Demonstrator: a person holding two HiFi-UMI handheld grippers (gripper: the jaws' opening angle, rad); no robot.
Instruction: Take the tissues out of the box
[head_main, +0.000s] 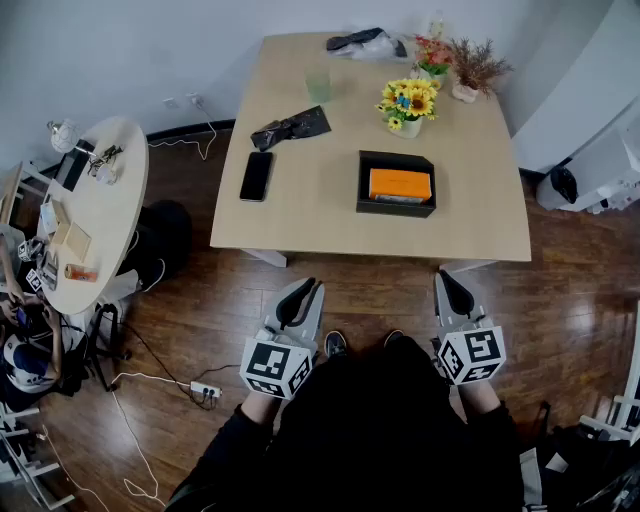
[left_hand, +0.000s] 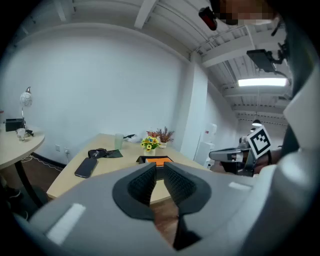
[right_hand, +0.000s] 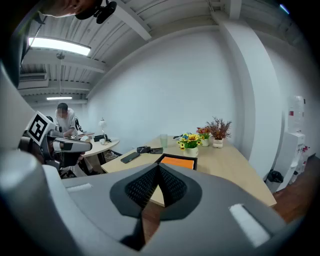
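Two tabletops appear in the head view. The large wooden tabletop (head_main: 480, 200) fills the upper centre. A smaller round tabletop (head_main: 115, 215) stands well apart at its 9 o'clock and carries clutter too small to identify. Both stand on a dark wood floor (head_main: 380, 290).

Both tongs are held over the floor at the 6 o'clock side of the large tabletop, short of its near edge and touching nothing.
- Left tongs (head_main: 303, 290): jaws drawn in to a thin slit, nothing between them.
- Right tongs (head_main: 455, 285): jaws meeting tip to tip, nothing between them.

Items on the large tabletop, placed from its centre:
- Black box (head_main: 397, 209): at 5 o'clock, near the front edge, open at the top and well apart from both tongs.
- Orange pack (head_main: 400, 185): lying flat inside the black box, fully within its walls.
- Pot of sunflowers (head_main: 407, 103): at 1 o'clock, upright, beyond the box.
- Pot of dried plants (head_main: 472, 68): at 2 o'clock, near the far right corner.
- Black pouch (head_main: 291, 128): at 10 o'clock, lying flat.
- Phone (head_main: 256, 176): at 9 o'clock, flat, screen dark, near the left edge and just below the pouch.
- Pale cup (head_main: 318, 84): at 11 o'clock, upright.
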